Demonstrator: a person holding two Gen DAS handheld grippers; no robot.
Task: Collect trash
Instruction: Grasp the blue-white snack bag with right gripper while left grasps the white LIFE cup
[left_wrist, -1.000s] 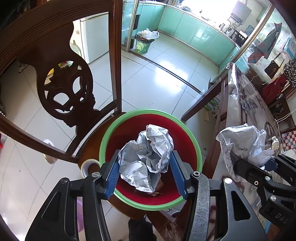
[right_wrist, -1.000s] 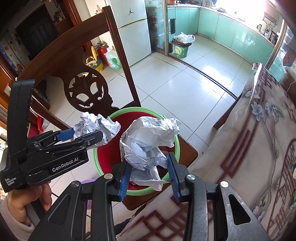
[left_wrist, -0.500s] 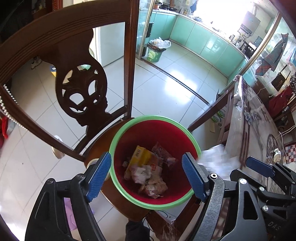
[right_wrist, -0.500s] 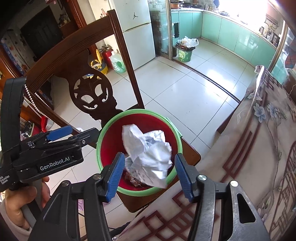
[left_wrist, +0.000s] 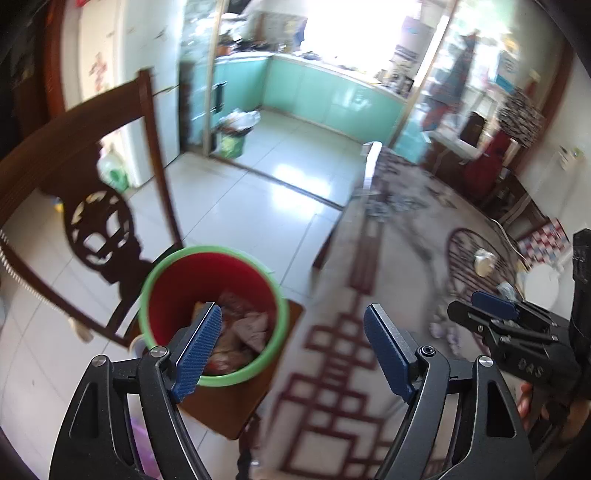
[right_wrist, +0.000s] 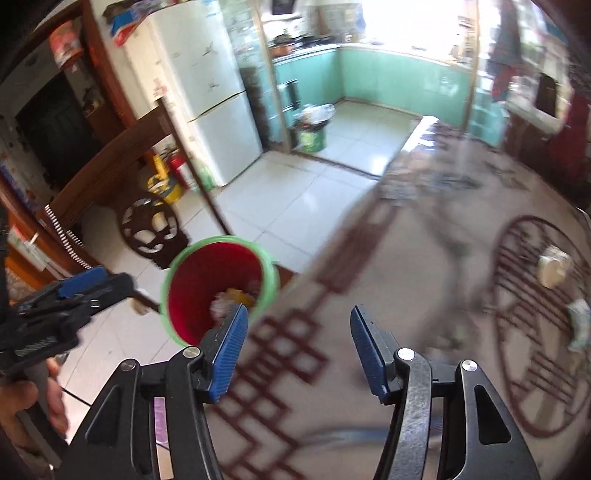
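A red bin with a green rim stands on a wooden chair seat beside the table; trash lies inside it. It also shows in the right wrist view. My left gripper is open and empty, above the bin's right edge and the table's edge. My right gripper is open and empty over the patterned tablecloth. Small pieces of trash lie on the table at the right: a pale crumpled piece and a whitish wrapper. Both views are blurred.
A carved wooden chair back stands left of the bin. A white fridge and a green kitchen bin stand across the tiled floor. The right gripper's body shows at the right of the left view.
Both grippers opened and dropped their crumpled paper balls into the red bin. Both have since swung up and to the right, toward the table.
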